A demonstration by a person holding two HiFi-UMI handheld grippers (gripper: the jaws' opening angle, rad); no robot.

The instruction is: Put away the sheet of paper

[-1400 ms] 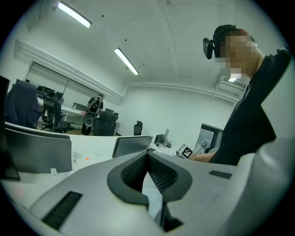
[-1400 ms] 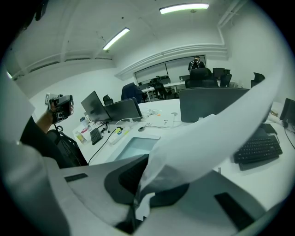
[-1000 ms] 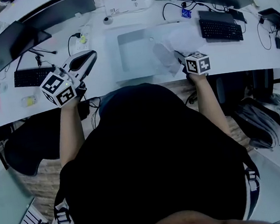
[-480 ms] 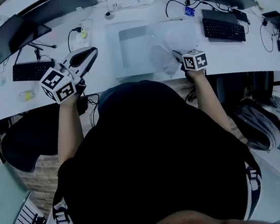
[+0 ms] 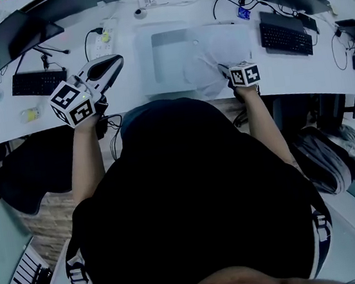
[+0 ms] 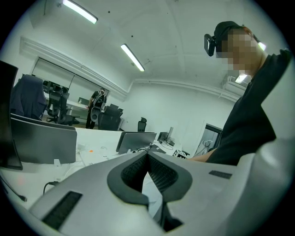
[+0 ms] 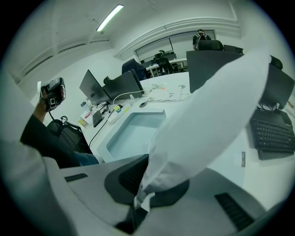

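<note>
1. Sheet of paper (image 5: 217, 48) missing the tray (image 5: 146, 64). Location: held above the white desk (image 5: 323, 67), hanging over the tray's right half and past its right rim. Judged the chief risk: let go from here, a limp sheet may glide sideways. It could then settle partly on the desk or toward the keyboard (image 5: 285, 30) at the right.
2. Sheet folding or buckling on entry. It is held by one crumpled corner only, and the free end bellies out wide. If it is lowered steeply, the far edge may catch the rim and double under.
3. Tear or slip at the grip. Right gripper (image 5: 223, 68): jaws fully closed on the bunched corner, with the paper pinched between the pads. A sharp tug against a snagged edge could rip the corner or pull it free too soon.
4. Sheet clinging on release. The creased corner may lodge between the pads as they part and drag the sheet back out of the tray.
5. Left gripper (image 5: 115, 63): jaws closed together with nothing between them. It is held above the desk to the left of the tray, well apart from the sheet. Least risk: it gives the free end no support, and a sweep to the right could knock the tray.
</note>
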